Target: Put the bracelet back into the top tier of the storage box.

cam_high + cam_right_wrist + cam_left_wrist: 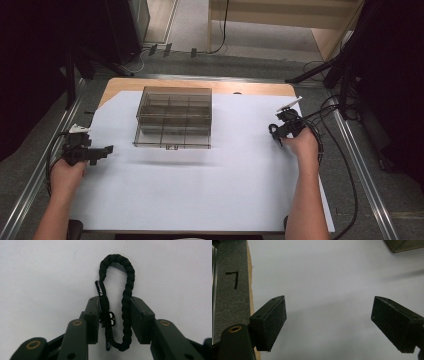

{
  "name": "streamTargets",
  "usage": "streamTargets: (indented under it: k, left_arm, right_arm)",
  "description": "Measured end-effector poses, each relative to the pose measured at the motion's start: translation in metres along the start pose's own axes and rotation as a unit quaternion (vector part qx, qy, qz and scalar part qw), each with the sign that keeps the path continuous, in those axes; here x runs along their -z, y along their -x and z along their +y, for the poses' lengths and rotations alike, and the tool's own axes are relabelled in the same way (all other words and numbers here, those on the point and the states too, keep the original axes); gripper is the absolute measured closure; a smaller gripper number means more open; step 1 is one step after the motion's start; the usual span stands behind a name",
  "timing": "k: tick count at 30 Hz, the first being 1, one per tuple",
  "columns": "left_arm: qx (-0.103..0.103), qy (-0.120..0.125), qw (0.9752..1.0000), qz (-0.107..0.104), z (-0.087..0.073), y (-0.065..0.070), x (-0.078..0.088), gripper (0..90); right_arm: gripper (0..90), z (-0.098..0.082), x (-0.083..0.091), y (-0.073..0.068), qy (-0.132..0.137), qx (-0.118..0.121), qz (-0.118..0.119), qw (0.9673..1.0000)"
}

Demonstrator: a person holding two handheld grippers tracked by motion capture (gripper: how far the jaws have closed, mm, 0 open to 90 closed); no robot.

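A black braided bracelet [128, 285] with a small printed tag hangs as a loop between the jaws of my right gripper [115, 303], which is shut on both of its strands. In the high view my right gripper [278, 131] is just above the white sheet at the right, with the bracelet [272, 131] dangling at its tip. My left gripper [106, 149] hovers at the sheet's left edge, pointing right. Its jaws stand wide apart with nothing between them [328, 317]. A smoky clear compartment box [173, 118], lid closed, sits at the centre back of the sheet, and its corner [405, 245] shows in the left gripper view.
A white sheet [215, 185] covers most of the wooden table [165, 83]. Metal rails [357, 165] run along both sides of the table. Cables [345, 165] trail from the right gripper over the right edge. Dark stands and floor lie beyond the far edge.
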State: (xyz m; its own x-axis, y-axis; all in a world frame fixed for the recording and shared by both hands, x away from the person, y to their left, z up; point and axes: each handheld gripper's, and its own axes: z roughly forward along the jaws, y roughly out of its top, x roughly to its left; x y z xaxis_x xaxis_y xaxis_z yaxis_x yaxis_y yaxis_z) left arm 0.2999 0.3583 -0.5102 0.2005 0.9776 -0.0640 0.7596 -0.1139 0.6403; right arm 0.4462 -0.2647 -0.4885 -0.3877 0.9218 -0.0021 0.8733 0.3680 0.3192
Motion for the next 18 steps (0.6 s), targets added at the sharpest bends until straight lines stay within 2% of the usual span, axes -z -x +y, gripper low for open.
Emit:
streamTargets:
  k: [6, 11, 12, 18]
  left_arm:
    - [0.001, 0.0, 1.0, 0.0, 0.0, -0.0004, 0.0001, 14.0]
    - [0.0, 0.0, 1.0, 0.0, 0.0002, 0.0003, -0.0002, 14.0]
    - [0.0, -0.001, 1.0, 0.0, 0.0001, 0.0004, -0.0001, 14.0]
    - [0.001, 0.0, 1.0, 0.0, 0.0001, 0.0003, -0.0002, 14.0]
  right_arm:
    - [75.0, -0.0011, 0.0009, 0.0022, 0.004, -0.006, 0.005, 1.0]
    - [78.7, 0.0003, 0.0024, 0.0029, 0.006, -0.018, 0.007, 0.9998]
    - [78.9, 0.0005, 0.0029, 0.0044, 0.004, -0.026, 0.015, 0.9995]
    - [79.0, 0.0008, 0.0063, 0.0032, 0.004, -0.029, 0.026, 0.9992]
